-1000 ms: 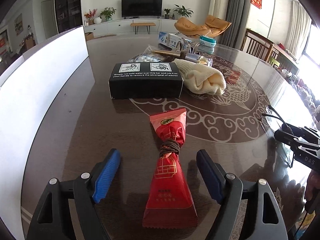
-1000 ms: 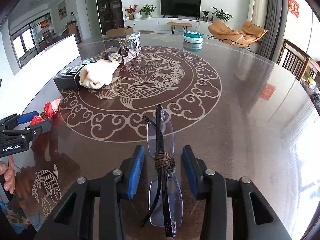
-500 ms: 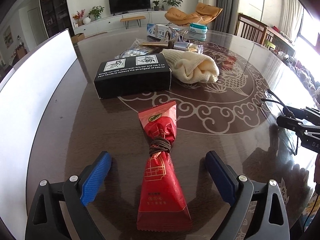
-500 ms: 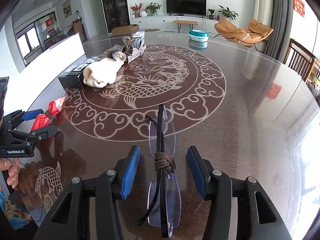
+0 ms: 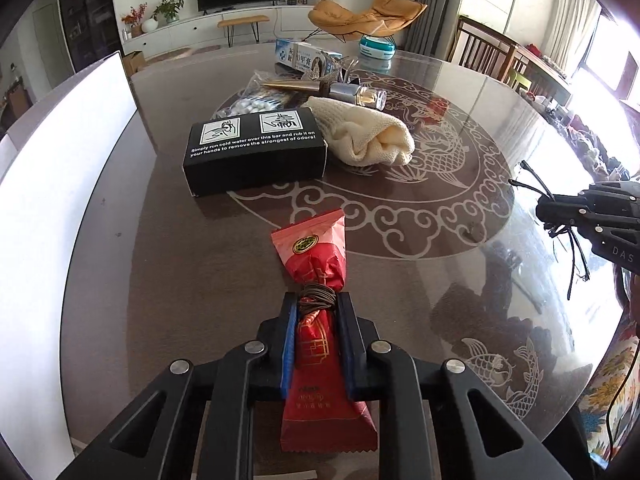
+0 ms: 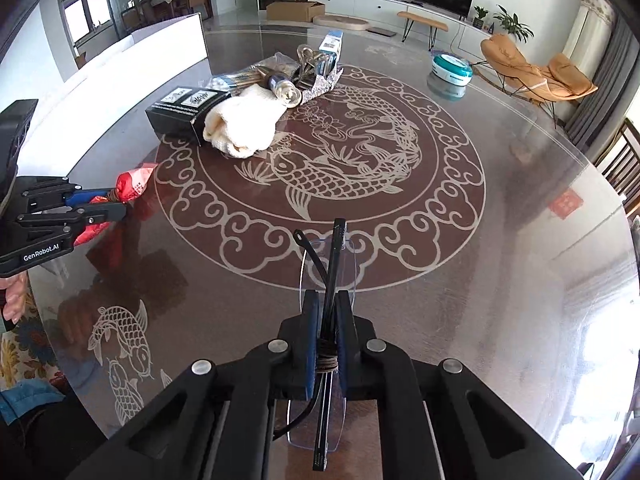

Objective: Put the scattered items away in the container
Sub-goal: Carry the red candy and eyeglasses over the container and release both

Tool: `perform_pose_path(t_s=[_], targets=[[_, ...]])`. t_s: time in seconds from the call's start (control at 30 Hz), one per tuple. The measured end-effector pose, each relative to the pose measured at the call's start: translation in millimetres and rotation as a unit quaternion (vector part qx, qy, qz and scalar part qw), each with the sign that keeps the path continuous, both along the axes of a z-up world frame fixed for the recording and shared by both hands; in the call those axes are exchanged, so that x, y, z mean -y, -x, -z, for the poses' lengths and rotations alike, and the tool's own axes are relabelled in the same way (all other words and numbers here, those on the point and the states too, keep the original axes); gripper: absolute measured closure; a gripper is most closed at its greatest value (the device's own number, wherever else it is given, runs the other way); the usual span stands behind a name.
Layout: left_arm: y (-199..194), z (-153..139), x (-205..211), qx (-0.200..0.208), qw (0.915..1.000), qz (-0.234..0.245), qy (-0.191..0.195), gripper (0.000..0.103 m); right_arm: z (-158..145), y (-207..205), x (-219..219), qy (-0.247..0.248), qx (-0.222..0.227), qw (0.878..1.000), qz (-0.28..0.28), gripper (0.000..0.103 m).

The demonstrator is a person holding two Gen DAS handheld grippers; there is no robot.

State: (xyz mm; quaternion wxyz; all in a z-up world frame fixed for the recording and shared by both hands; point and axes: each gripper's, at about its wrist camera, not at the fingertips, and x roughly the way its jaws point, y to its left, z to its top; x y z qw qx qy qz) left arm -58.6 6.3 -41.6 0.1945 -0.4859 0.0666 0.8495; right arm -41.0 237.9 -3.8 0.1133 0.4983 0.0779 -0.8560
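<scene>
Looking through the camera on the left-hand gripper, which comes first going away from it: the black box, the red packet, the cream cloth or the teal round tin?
1. Red packet, clamped in the left gripper.
2. Black box, farther up the table, slightly left.
3. Cream cloth, right beside the box, reaching a little farther back.
4. Teal round tin, at the far edge, right.

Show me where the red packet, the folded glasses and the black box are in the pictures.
red packet (image 5: 316, 264): left wrist view, on its upper half above the brown cord.
folded glasses (image 6: 335, 248): right wrist view, on the black frame ahead of the tool.
black box (image 5: 256, 152): left wrist view, on its printed top face.
</scene>
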Motion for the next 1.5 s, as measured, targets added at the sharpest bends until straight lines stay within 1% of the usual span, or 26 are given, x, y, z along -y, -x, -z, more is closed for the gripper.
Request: perform_pose_path(t_s=[0.1, 0.2, 0.27, 0.4, 0.53, 0.63, 0.7, 0.83, 0.97, 1.1, 1.17, 1.23, 1.37, 1.5], targets=[[-12.1, -12.4, 3.2, -0.013, 0.9999, 0.003, -0.005, 0.085, -16.0, -2.1, 4.5, 0.005, -0.006, 1.000, 0.001, 0.094], [-20.0, -18.8, 7.5, -0.014, 0.9999, 0.003, -0.004, 0.085, -20.8, -1.3, 16.5, -0.006, 0.001, 1.000, -0.010, 0.094], [-23.6, -25.4, 13.8, -0.016, 0.9998, 0.002, -0.010, 0.085, -26.2, -0.7, 23.8, 0.003, 0.000, 1.000, -0.014, 0.094], [-29.5, -52.1, 34.3, -0.033, 0.9990, -0.006, -0.029, 0.085, -43.9, 3.7, 40.8, 0.035, -0.008, 0.999, -0.019, 0.094], [-31.2, -81.3, 67.2, -0.052, 0.9978, -0.022, -0.036, 0.085, -55.8, 11.9, 73.3, 0.046, -0.007, 0.998, -0.042, 0.094], [-29.9, -96.8, 105.8, -0.057, 0.9964, -0.046, -0.042, 0.085, -60.3, 20.2, 106.5, 0.053, -0.003, 0.996, -0.066, 0.094], [-29.1, -106.4, 138.4, -0.064, 0.9943, -0.072, -0.045, 0.085, -68.4, 26.2, 132.6, 0.067, -0.011, 0.994, -0.082, 0.094], [-24.7, -121.1, 213.4, -0.080, 0.9858, -0.142, -0.041, 0.085, -96.0, 37.3, 195.7, 0.114, -0.041, 0.986, -0.117, 0.094], [-15.1, -120.7, 286.3, -0.072, 0.9739, -0.211, -0.040, 0.085, -124.4, 41.2, 272.6, 0.172, -0.057, 0.969, -0.171, 0.094], [-5.6, -109.8, 335.8, -0.057, 0.9644, -0.257, -0.027, 0.085, -139.4, 39.1, 350.8, 0.214, -0.062, 0.949, -0.223, 0.094], [-4.6, -102.3, 351.9, -0.049, 0.9599, -0.275, -0.027, 0.085, -137.3, 39.9, 385.4, 0.228, -0.059, 0.942, -0.239, 0.094], [-2.9, -93.5, 365.2, -0.040, 0.9567, -0.287, -0.028, 0.085, -129.0, 41.3, 415.9, 0.227, -0.055, 0.939, -0.251, 0.094], [-1.0, -76.3, 379.7, -0.023, 0.9530, -0.301, -0.022, 0.085, -98.3, 44.4, 459.3, 0.198, -0.036, 0.944, -0.263, 0.094], [-0.2, -64.6, 386.3, -0.012, 0.9525, -0.304, -0.016, 0.085, -68.0, 50.0, 479.3, 0.172, -0.014, 0.949, -0.265, 0.094]])
